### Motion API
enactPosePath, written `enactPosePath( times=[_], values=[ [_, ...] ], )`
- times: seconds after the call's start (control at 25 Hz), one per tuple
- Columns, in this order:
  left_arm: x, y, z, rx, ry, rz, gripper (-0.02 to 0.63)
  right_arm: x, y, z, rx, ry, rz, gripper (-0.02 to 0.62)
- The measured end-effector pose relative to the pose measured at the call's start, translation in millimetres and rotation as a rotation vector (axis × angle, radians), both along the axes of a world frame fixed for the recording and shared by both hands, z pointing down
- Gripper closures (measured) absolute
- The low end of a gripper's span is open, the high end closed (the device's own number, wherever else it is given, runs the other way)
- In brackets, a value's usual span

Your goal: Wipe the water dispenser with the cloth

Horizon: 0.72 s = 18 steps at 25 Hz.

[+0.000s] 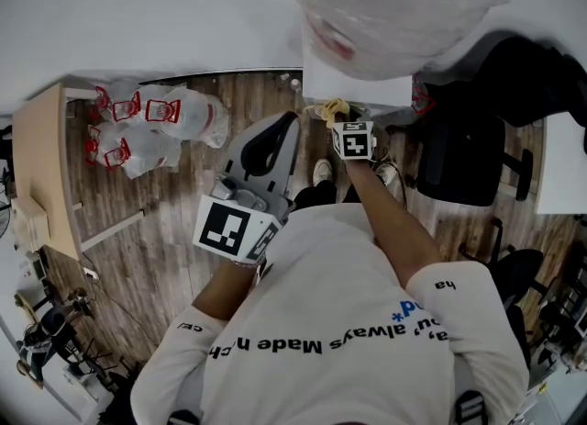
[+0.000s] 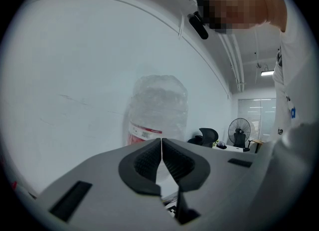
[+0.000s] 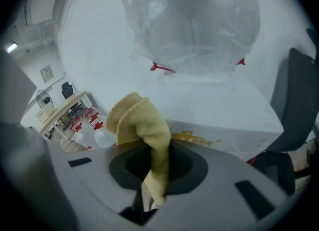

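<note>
The yellow cloth (image 3: 142,125) is pinched in the right gripper (image 3: 158,172), its folded end projecting ahead toward the white water dispenser (image 3: 219,110) just beyond, evidently presented for wiping. The left gripper (image 2: 162,161) is pressed together on nothing, held clear, the dispenser's bottle (image 2: 157,108) ahead of it.
</note>
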<state>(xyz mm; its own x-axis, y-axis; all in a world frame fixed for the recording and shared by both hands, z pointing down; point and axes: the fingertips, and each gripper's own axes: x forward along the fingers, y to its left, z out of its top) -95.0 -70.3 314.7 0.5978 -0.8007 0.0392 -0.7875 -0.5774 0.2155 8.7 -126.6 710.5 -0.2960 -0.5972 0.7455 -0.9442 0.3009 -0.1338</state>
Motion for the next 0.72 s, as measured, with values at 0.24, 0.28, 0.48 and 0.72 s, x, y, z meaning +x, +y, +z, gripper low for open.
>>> enactPosePath(
  times=[0.24, 0.28, 0.48, 0.72],
  values=[
    [11.2, -1.6, -0.5, 0.004, -0.001, 0.013, 0.580, 17.7, 1.2, 2.0, -0.007, 0.000, 0.024, 0.538],
    [12.4, -1.9, -0.9, 0.004, 0.000, 0.015, 0.580, 19.2, 1.3, 1.6, -0.007, 0.001, 0.025, 0.537],
    [21.4, -3.7, -2.1, 0.008, 0.001, 0.026, 0.580, 27.2, 2.5, 1.0, -0.007, 0.002, 0.027, 0.537],
    [34.0, -5.7, -4.5, 0.012, 0.002, 0.041, 0.580, 38.7, 3.6, -1.3, -0.004, 0.003, 0.030, 0.537]
  ],
)
